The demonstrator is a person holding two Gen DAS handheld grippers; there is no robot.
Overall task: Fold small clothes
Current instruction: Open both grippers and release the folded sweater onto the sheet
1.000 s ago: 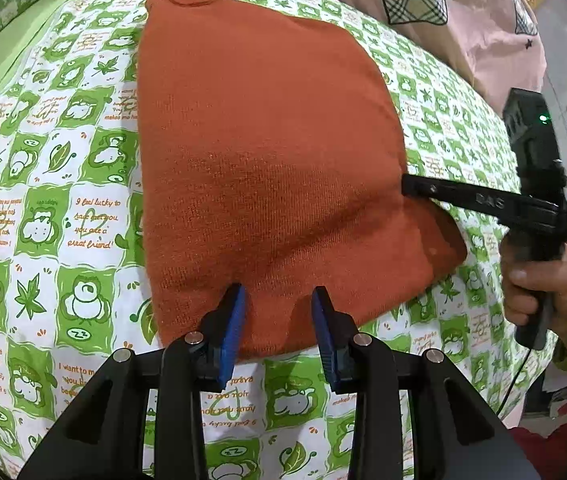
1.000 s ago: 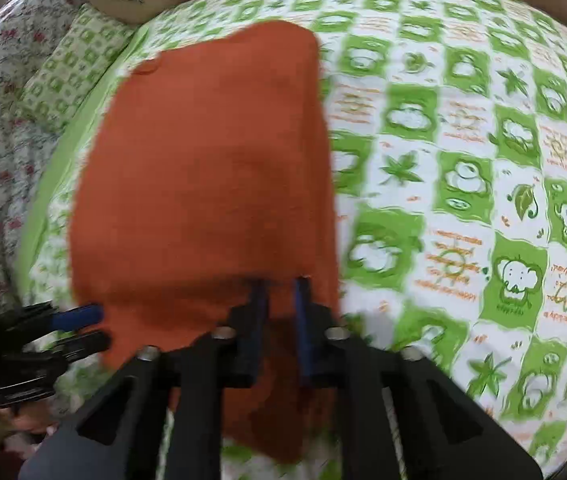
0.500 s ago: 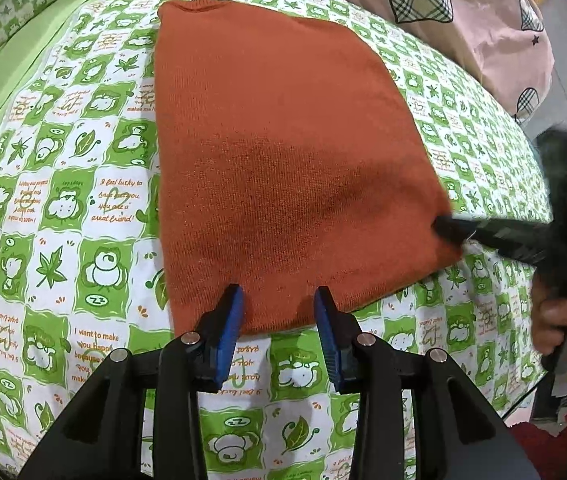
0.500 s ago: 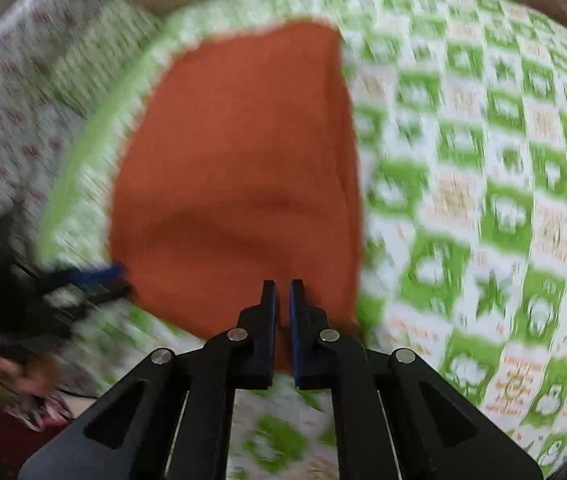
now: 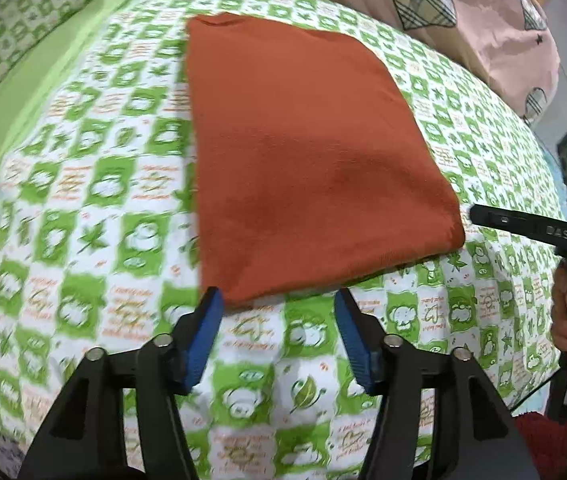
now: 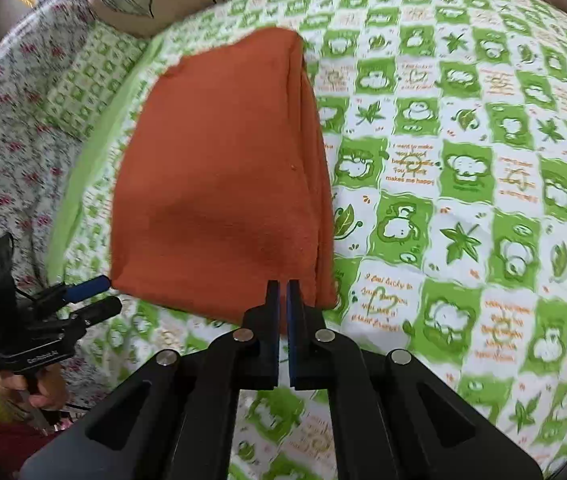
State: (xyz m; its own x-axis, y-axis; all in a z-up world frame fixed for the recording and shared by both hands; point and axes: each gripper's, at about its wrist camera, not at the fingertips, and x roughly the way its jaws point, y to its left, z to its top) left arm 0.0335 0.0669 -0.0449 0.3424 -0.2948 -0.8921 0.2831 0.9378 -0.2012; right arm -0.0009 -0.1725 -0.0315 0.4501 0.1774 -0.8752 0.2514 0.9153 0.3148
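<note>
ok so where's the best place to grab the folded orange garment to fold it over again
Probably the two near corners of the orange garment, coming in low from the near hem. It lies flat on the checked bedspread; the layered edges stack along its right side, so a pinch there catches every layer. The left gripper, jaws opening with nothing between them, faces that hem; the right gripper is shut beside it.

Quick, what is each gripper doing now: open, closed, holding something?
Left gripper: opening, nothing between its jaws; orange cloth lies just beyond.
Right gripper: closed, holding nothing.
</note>
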